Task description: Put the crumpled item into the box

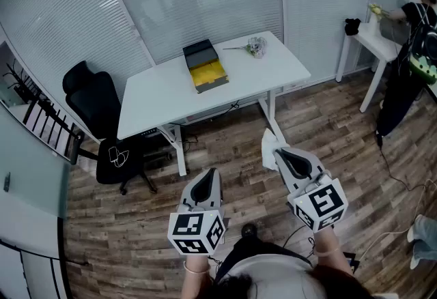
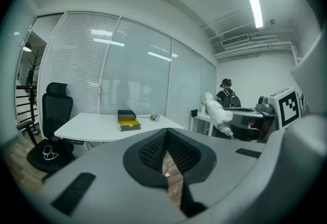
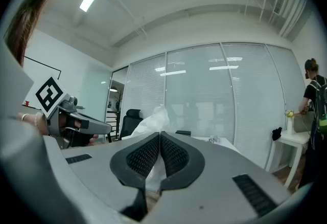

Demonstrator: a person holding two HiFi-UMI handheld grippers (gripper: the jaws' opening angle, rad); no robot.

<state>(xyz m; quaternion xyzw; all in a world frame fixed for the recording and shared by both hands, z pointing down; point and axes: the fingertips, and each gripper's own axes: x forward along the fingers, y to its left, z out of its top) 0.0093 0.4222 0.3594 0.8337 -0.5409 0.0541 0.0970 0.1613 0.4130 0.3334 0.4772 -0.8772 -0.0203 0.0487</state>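
Left hand-held gripper (image 1: 207, 178) has its jaws together; right hand-held gripper (image 1: 283, 154) pinches the crumpled item (image 1: 268, 147).

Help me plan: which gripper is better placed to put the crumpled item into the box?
Right. The right gripper is shut on the white crumpled item; the left gripper is shut, empty.

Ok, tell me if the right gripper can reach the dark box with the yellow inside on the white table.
Probably not from here. The right gripper, shut on the crumpled white item, hangs over wooden floor, well short of the white table. Nothing blocks the dark yellow-lined box; stepping closer should do.
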